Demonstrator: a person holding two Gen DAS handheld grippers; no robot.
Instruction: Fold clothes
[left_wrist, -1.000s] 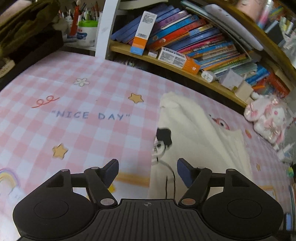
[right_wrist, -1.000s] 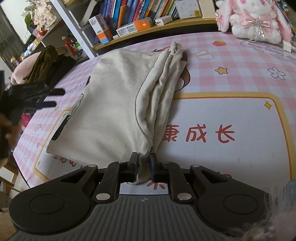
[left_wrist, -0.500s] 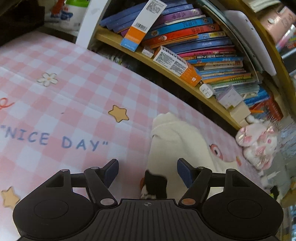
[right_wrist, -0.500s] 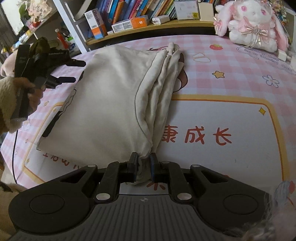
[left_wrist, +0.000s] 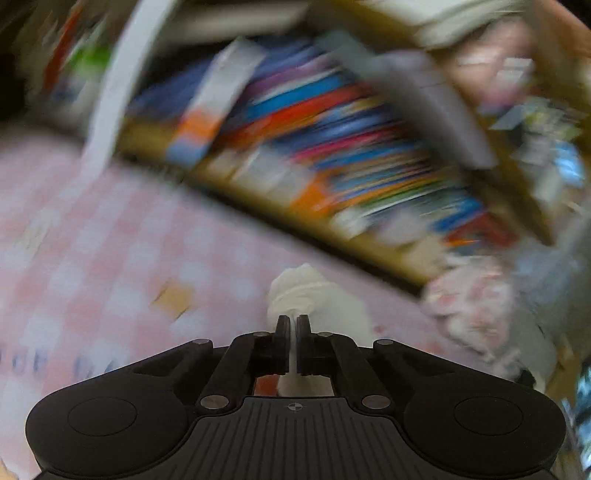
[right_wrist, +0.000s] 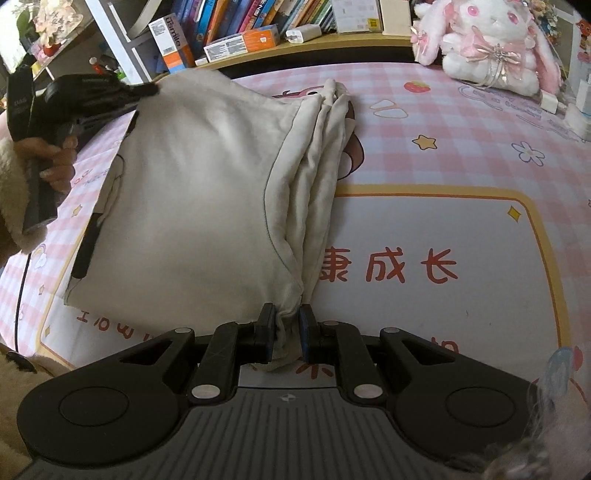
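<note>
- While the garment (right_wrist: 192, 192) lies part-folded on the pink checked tablecloth (right_wrist: 461, 122), both grippers bite its cream cloth.
- Right gripper (right_wrist: 287, 332): jaws clamped on the garment's near corner, where the bunched right-hand folds run down to the near table edge.
- Left gripper (left_wrist: 293, 334): jaws have just been closing and now stand together on a puckered tuft of cloth at the far left corner; its own view is badly blurred.
- From the right wrist view, the left gripper (right_wrist: 146, 90) meets that corner, held by a hand (right_wrist: 51, 162) in a fleecy sleeve (right_wrist: 11, 199).
- A plush rabbit (right_wrist: 484, 48) sits at the far right of the table; a bookshelf (right_wrist: 258, 22) runs behind.
</note>
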